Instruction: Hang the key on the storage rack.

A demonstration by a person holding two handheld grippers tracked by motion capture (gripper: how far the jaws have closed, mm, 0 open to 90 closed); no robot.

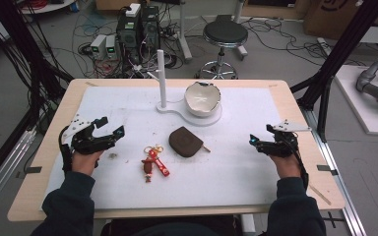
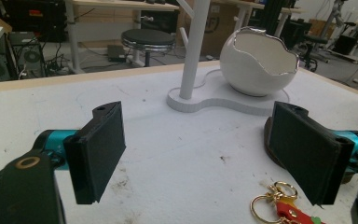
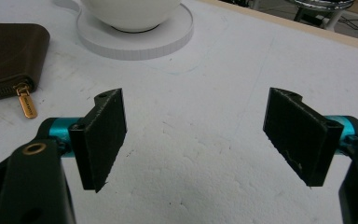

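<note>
Keychain (image 1: 154,161) lies beside brown pouch (image 1: 185,141), both tongs spread wide.

Left gripper (image 2: 200,154) fingers (image 2: 100,149) spread, white bowl (image 2: 261,65) on stand (image 2: 223,99), keychain (image 2: 284,210)

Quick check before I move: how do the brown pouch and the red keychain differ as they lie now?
The brown pouch is a broad, flat, rounded shape; the red keychain is narrow and made of several pieces with gold rings. The pouch lies nearer the white bowl, the keychain nearer the left gripper. Both rest flat on the white mat, ungripped.
</note>
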